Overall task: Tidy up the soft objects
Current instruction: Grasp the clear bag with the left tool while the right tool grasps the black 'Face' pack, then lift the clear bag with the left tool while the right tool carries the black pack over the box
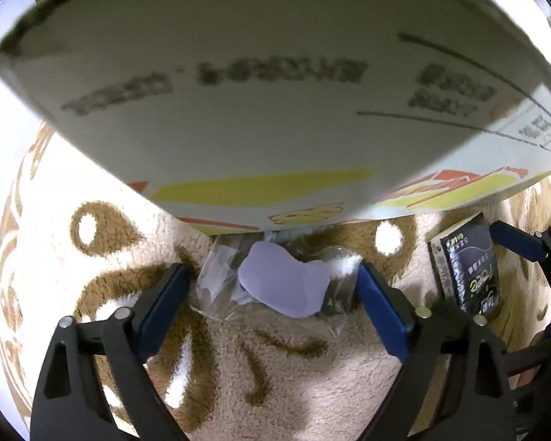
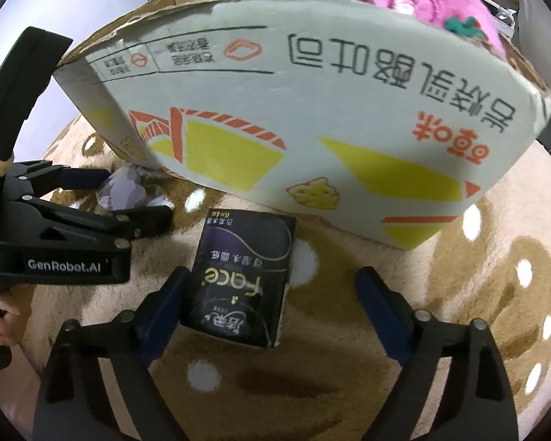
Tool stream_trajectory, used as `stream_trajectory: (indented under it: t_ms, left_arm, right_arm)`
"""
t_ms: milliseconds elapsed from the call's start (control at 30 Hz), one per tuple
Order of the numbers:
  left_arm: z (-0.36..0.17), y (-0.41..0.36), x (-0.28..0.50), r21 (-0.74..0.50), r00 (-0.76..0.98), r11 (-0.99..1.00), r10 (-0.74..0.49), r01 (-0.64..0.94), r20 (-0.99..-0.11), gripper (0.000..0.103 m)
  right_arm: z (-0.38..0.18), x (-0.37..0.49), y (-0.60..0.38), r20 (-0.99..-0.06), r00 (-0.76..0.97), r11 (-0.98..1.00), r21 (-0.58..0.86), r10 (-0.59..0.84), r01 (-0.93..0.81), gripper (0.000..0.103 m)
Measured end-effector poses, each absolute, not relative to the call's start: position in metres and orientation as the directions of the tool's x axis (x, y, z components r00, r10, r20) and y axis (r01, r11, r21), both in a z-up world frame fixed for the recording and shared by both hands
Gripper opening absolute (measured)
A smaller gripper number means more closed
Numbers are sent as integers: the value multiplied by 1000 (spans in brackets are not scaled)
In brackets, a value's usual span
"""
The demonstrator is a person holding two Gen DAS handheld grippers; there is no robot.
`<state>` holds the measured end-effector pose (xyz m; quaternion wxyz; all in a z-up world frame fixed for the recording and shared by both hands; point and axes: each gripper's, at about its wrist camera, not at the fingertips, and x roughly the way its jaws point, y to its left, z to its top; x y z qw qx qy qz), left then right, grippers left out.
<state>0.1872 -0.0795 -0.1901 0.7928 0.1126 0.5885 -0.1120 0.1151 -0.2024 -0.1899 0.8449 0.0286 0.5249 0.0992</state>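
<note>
Plastic bag (image 1: 272,286) lies between my wide-open left tongs (image 1: 273,283), ready for gripping; right tongs (image 2: 268,294), open too, straddle the tissue pack (image 2: 242,279) beside the box (image 2: 312,117).

Patterned rug (image 2: 349,386) — box (image 2: 312,117), tissue pack (image 2: 242,279), bagged item (image 1: 275,286)

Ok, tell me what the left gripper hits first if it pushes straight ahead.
Probably the clear plastic bag with the lilac item, lying on the rug between the open fingers of the left gripper. Just behind it stands the cardboard box; the depth between them is unclear.
</note>
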Motion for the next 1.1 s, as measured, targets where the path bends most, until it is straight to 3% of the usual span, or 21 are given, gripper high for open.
stream_trajectory:
  t_ms: [267, 467, 1100]
  left_arm:
    - [-186, -68, 185, 50, 287, 951, -42, 306, -957, 75]
    - [-182, -58, 181, 44, 286, 951, -47, 306, -957, 69]
    - [-113, -33, 119, 82, 483, 965, -52, 251, -874, 69]
  right_arm:
    - [-189, 116, -199, -885, 432, 982, 121, 172, -143, 78]
    - [-187, 114, -200, -878, 437, 979, 146, 195, -144, 51]
    - [-136, 84, -246, -797, 545, 965, 235, 261, -118, 49]
